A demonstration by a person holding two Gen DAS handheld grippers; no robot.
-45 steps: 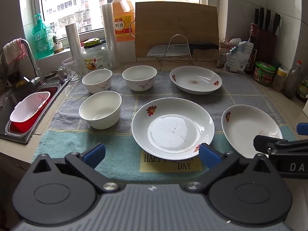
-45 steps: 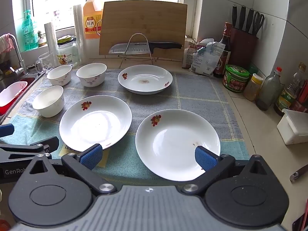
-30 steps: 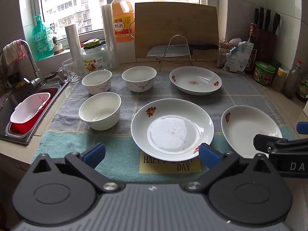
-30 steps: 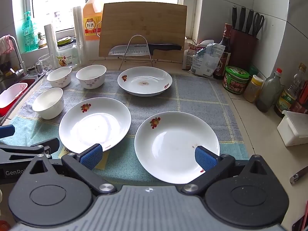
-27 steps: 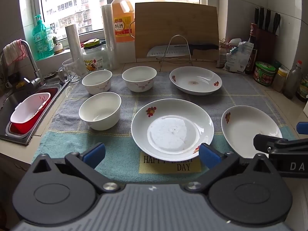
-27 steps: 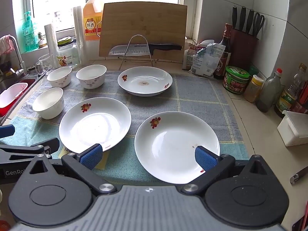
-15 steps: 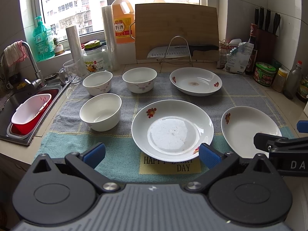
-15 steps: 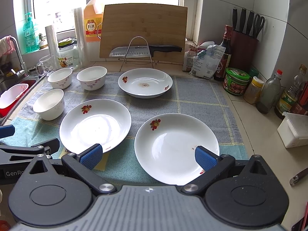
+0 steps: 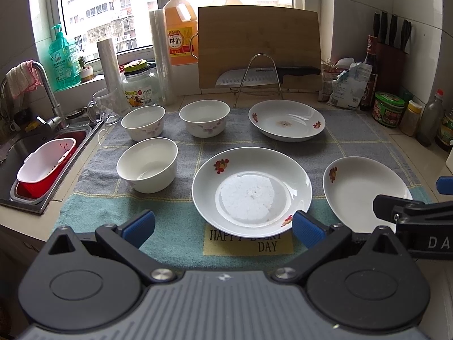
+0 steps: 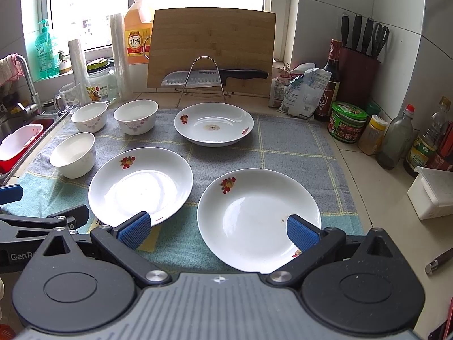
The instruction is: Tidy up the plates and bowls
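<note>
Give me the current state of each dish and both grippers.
Left gripper: open, empty.
Right gripper: open, empty.
Middle plate: flat on towel, unstacked.
Right plate: flat, unstacked.
Far plate: flat, stained centre.
Three bowls: upright, separate.

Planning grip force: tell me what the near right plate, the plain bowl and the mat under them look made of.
Near right plate: likely glazed ceramic, glossy white with printed flowers. Plain bowl: likely the same, shiny and undecorated. Mat: woven cloth, matte, textured, with stitched grid lines.
</note>
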